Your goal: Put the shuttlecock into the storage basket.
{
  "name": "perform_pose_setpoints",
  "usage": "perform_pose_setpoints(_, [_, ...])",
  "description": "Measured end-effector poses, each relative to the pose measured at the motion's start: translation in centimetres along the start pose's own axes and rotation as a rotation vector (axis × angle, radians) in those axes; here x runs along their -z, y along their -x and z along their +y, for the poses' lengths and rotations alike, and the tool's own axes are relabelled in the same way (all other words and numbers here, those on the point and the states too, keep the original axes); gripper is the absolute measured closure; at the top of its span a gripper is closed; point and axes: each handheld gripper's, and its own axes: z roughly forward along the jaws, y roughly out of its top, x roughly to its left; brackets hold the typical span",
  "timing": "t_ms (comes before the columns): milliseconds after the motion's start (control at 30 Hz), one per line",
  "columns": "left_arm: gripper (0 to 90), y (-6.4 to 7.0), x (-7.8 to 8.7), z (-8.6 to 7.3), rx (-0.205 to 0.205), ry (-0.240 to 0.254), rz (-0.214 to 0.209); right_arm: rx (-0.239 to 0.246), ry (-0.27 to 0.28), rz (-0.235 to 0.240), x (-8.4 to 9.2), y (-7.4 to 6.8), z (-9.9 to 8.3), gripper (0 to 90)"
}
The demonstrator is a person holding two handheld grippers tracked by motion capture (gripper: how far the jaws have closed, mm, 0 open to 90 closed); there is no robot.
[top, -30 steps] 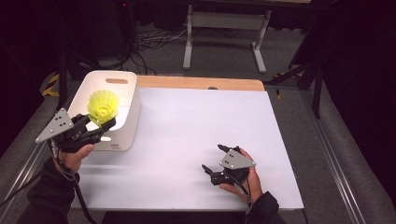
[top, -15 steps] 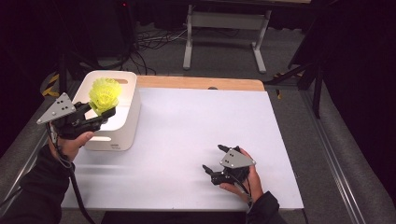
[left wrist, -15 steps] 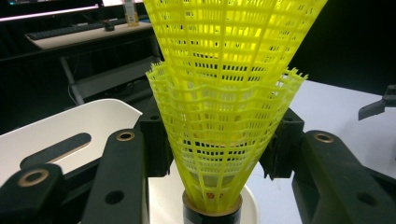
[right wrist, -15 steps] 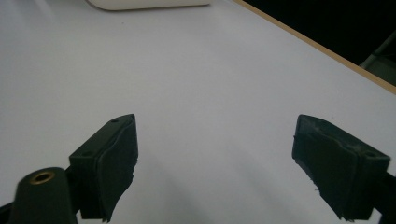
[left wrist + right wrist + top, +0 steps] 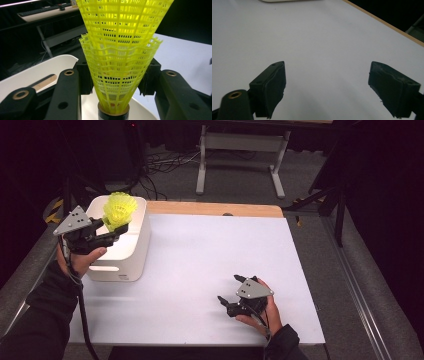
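A stack of yellow plastic shuttlecocks [image 5: 119,210] [image 5: 120,57] hangs above the white bin [image 5: 131,255] at the table's left. My left gripper [image 5: 119,227] [image 5: 117,80] is shut on the stack's lower skirt, one pad pressing on each side; the dark cork base points toward the camera in the left gripper view. My right gripper [image 5: 230,290] [image 5: 327,85] rests low on the white table [image 5: 210,265] near its front right, open, with nothing between its fingers.
The bin's rim [image 5: 37,72] curves below the held stack. A wooden strip [image 5: 215,209] runs along the table's far edge. A metal stand [image 5: 240,150] and cables lie on the floor beyond. Bare white tabletop spreads between the two hands.
My left gripper has lifted the shuttlecock stack up and away out of the bin's hollow. The right gripper has stayed where it was.
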Motion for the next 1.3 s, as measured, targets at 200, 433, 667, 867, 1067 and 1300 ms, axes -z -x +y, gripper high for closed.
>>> perform_pose_setpoints(200, [56.0, -1.1, -0.9, 0.7, -0.005, -0.023, 0.024, 0.003, -0.003, 0.000, 0.0, 0.1, -0.1, 15.6])
perform_pose_setpoints(433, [55.6, -3.0, -2.0, 1.0, 0.008, -0.084, 0.068, -0.002, -0.007, 0.004, -0.1, 0.3, -0.2, 15.6])
perform_pose_setpoints(667, [55.6, -4.8, -3.2, 0.3, 0.054, -0.136, 0.085, -0.006, -0.012, 0.008, -0.3, 0.4, -0.3, 15.8])
perform_pose_setpoints(867, [55.7, -6.0, -4.0, -0.2, 0.072, -0.195, 0.117, -0.011, -0.018, 0.020, -0.7, 0.5, -0.4, 15.9])
perform_pose_setpoints(1067, [55.7, -6.6, -4.4, -0.4, 0.064, -0.256, 0.125, -0.014, -0.028, 0.026, -1.2, 0.6, -0.3, 15.8])
perform_pose_setpoints(1300, [55.6, -7.0, -5.5, -0.7, 0.093, -0.343, 0.146, 0.012, -0.034, 0.019, -1.3, 0.4, 0.1, 16.1])
